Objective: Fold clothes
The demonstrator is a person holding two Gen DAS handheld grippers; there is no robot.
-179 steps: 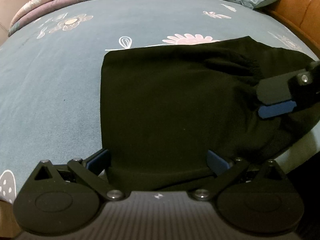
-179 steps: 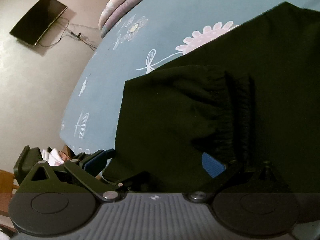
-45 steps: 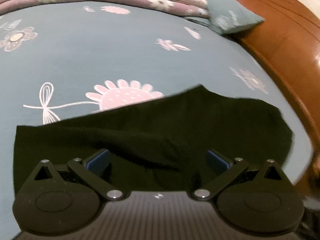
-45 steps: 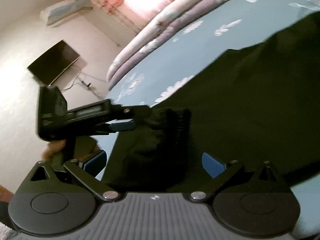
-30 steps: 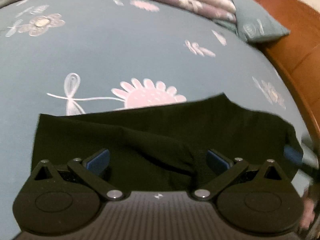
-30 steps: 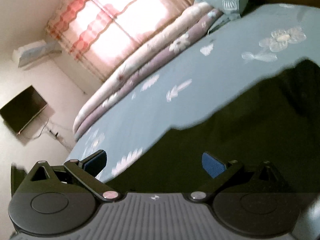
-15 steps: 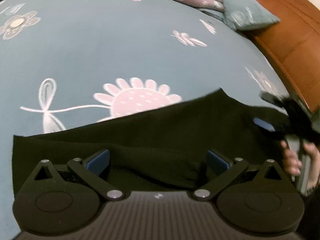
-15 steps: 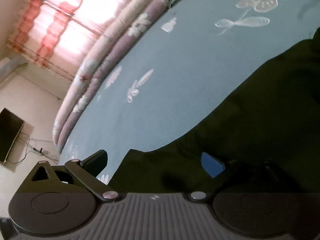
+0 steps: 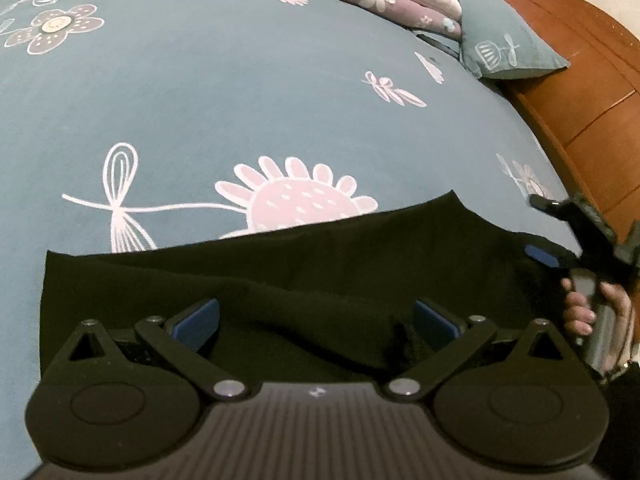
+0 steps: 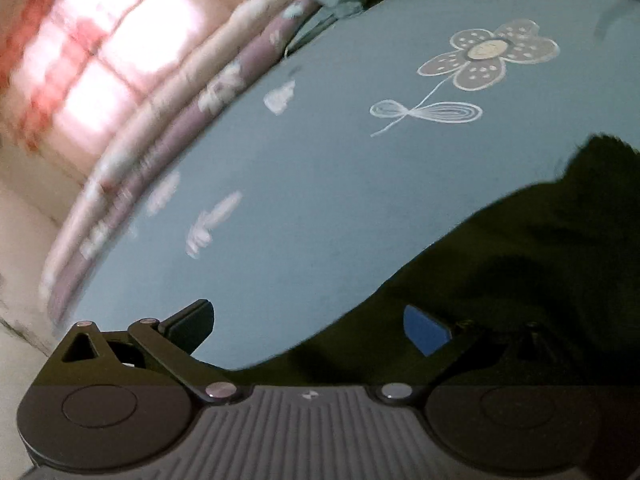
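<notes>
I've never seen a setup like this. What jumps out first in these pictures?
A black fabric garment lies across the near part of a blue-grey bedsheet printed with white and pink flowers. The left gripper, with blue-padded fingers spread wide, sits low over the cloth. At the right edge, a hand holds the right gripper at the garment's far end.

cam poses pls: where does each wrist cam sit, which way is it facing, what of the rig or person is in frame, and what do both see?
Left wrist: on the left gripper, low over the black garment, facing the headboard; shows the right gripper and hand.
Right wrist: on the right gripper, rolled, facing the window; shows only its own fingers.
Shared: garment, blue sheet, pillow, quilt.
</notes>
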